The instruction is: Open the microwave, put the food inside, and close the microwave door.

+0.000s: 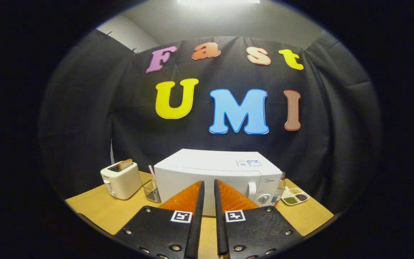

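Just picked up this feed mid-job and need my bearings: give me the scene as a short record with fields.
microwave: white microwave on the wooden table, beyond the fingers, door closed
door handle: handle beside the control knob
gripper: gripper held back from the microwave, fingers nearly together, nothing between them
left of microwave: toaster with a bread slice in it, wire basket
right of microwave: bottle, divided dish of grains
task stage: door not yet opened
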Available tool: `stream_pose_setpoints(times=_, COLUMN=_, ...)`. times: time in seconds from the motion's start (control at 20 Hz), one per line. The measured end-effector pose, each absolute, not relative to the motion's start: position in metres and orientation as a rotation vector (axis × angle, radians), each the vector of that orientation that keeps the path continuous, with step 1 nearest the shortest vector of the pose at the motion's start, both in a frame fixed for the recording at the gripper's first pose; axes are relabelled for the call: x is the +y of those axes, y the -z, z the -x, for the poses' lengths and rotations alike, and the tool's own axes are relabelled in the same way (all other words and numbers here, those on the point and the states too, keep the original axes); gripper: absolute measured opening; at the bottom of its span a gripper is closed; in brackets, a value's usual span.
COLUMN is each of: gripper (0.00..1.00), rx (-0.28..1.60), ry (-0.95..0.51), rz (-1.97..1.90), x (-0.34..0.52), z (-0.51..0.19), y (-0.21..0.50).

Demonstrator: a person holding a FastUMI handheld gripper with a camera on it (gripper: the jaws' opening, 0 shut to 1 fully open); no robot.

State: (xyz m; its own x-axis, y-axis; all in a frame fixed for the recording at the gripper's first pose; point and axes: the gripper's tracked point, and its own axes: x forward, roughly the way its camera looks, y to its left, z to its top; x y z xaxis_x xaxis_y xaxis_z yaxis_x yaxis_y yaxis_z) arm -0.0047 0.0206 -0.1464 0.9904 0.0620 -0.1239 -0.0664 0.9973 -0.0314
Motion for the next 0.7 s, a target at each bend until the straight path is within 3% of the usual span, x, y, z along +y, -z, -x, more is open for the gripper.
stream_pose_setpoints(times=0.05, gripper=0.20, rx=0.107, ry=-0.045, rz=0.038, x=0.019, z=0.013, y=0.136)
stream_pose_setpoints(times=0.2, gripper=0.43, rx=0.034, ry=0.014, rz=0.041, x=0.015, z=0.034, y=0.099)
stream_pose_setpoints(times=0.25, gripper=0.46, rx=0.016, ry=0.013, rz=0.051, x=0.018, z=0.040, y=0.088)
stream_pose_setpoints(times=0.45, gripper=0.95, rx=-0.041, ry=0.011, rz=0.110, x=0.024, z=0.053, y=0.051)
stream_pose_setpoints(times=0.7, gripper=0.96, rx=-0.097, ry=0.009, rz=0.073, x=0.032, z=0.062, y=0.005)
